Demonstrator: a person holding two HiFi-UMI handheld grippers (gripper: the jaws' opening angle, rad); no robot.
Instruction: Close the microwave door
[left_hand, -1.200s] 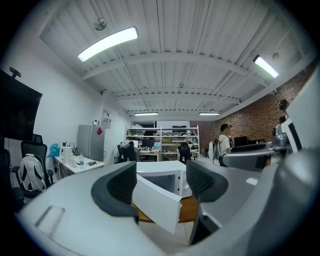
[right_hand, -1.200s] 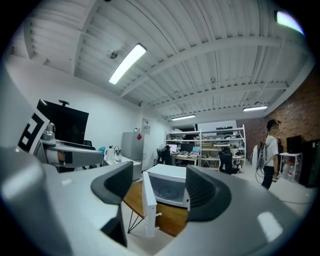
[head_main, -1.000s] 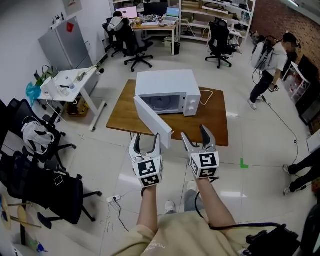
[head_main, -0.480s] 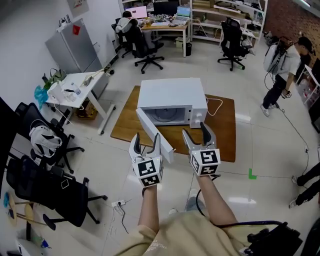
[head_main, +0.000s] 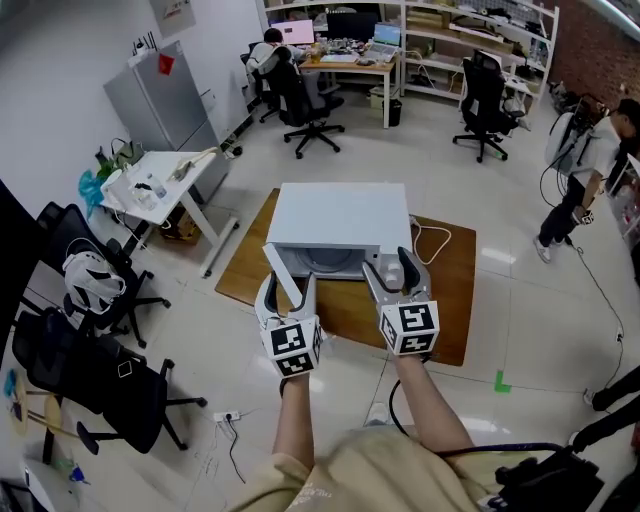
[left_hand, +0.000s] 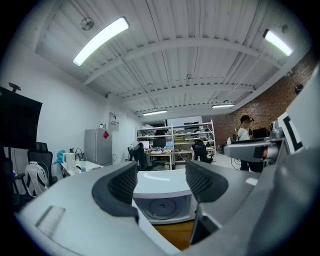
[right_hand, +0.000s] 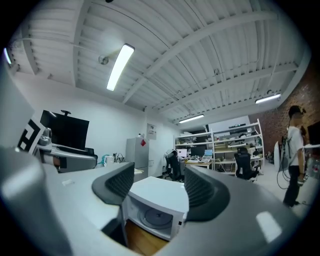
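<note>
Both claws have come much nearer the microwave (head_main: 343, 225) than a second ago. Then it sat well ahead of them on the wooden tabletop (head_main: 445, 300); in the head view now, the left claw (head_main: 288, 285) overlaps the free end of the door (head_main: 282, 275) and the right claw (head_main: 390, 265) overlaps the front right corner of the oven. The microwave itself has not shifted on the tabletop, and its door stands as wide as before, swung out toward the person's left with the cavity and turntable exposed. So the approach looks nearly finished, while the closing push itself has not yet begun.

Each claw is spread wide with nothing between its pads; through both gaps the microwave shows some way beyond.

Contact is the hard part to read. From the head view the left claw covers the door's outer end, so whether a jaw already touches the panel cannot be told. The left gripper view shows a pale slab low in the frame that is probably the door's edge, but it merges with the claw's own body. The right claw hides most of the control panel, and the door's hinge side is hard to make out.
</note>
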